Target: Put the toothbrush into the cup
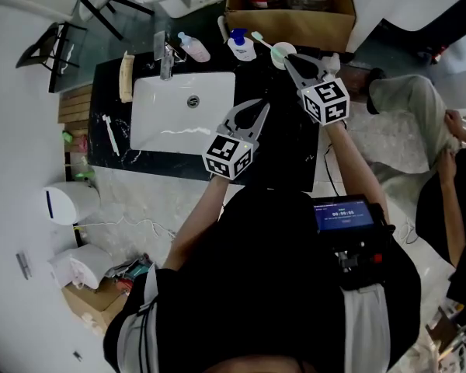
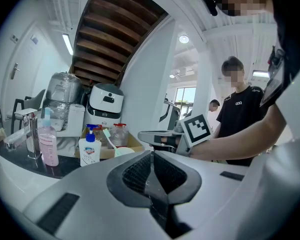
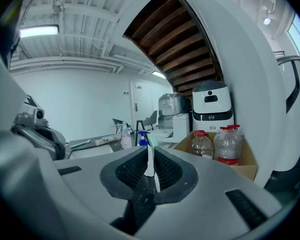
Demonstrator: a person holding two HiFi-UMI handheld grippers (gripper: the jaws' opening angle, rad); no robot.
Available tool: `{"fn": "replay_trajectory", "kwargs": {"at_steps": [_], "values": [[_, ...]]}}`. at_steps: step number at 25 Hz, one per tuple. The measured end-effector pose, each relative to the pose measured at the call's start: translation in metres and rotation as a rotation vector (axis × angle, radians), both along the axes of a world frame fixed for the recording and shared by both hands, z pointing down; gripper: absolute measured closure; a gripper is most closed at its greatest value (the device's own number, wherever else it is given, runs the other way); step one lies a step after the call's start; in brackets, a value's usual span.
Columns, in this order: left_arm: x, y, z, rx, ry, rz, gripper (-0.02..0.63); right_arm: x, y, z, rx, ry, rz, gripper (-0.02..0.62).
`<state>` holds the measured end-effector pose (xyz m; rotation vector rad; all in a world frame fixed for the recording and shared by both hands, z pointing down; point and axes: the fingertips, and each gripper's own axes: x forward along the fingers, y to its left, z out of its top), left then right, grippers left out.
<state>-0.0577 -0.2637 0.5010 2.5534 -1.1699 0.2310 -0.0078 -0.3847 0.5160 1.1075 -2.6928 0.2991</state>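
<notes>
Clamping, seemingly, half-hidden toothbrush: right gripper

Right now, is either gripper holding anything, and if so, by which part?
The right gripper is shut on the toothbrush, gripping its white handle between the jaws. The left gripper is shut and holds nothing.

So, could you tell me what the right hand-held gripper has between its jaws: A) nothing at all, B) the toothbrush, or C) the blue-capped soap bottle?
B: in the right gripper view, the right hand-held gripper is closed on the thin white handle of the toothbrush.
</notes>
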Motion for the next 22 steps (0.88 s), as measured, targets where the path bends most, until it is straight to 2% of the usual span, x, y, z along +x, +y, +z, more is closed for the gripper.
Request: {"fn": "replay_trajectory", "kwargs": {"at_steps": [13, 22], "values": [[-0.010, 0.056, -0.008, 0.016, 0.008, 0.006, 0.578, 0.029, 0.139, -0.050, 0.000, -0.156, 0.062, 0.548], [-0.018, 0.083, -0.019, 0.030, 0.025, 0.002, 0.577, 0.028, 0.201, -0.064, 0.032, -0.224, 0.083, 0.548]]}}
